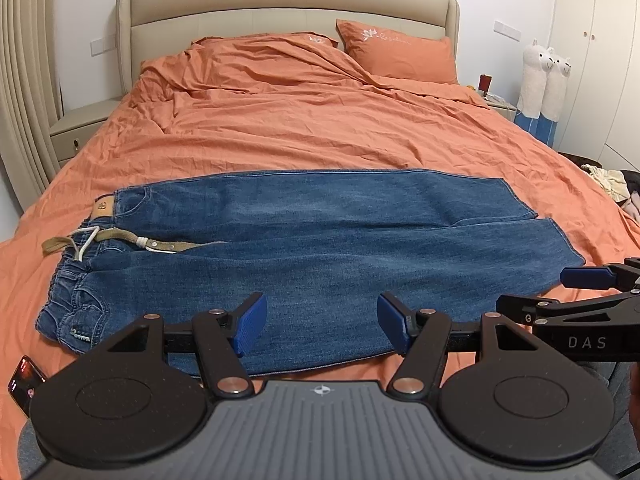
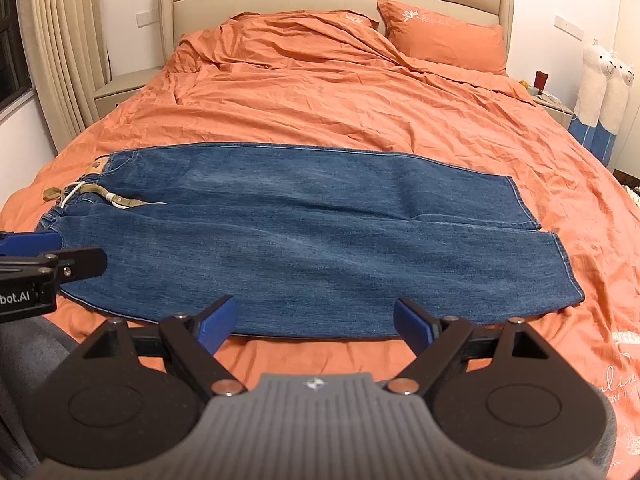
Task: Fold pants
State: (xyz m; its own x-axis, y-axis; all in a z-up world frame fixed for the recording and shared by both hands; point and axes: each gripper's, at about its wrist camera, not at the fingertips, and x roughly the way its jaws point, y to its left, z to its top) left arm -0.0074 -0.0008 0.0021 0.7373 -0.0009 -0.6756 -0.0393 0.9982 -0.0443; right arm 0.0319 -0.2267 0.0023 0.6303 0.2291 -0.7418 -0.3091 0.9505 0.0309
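Observation:
Blue jeans (image 1: 312, 240) lie flat across the orange bed, waistband to the left and leg cuffs to the right; they also show in the right wrist view (image 2: 320, 224). A khaki belt with a white cord (image 1: 132, 242) lies at the waist. My left gripper (image 1: 322, 326) is open and empty, above the near edge of the jeans. My right gripper (image 2: 314, 326) is open and empty, over the near edge toward the cuffs. It also shows in the left wrist view (image 1: 576, 292).
The orange bedsheet (image 1: 320, 128) is wrinkled, with pillows (image 1: 400, 52) by the beige headboard. A phone (image 1: 24, 384) lies at the near left bed edge. Nightstands stand on both sides, and two plush alpacas (image 1: 544, 80) at the right.

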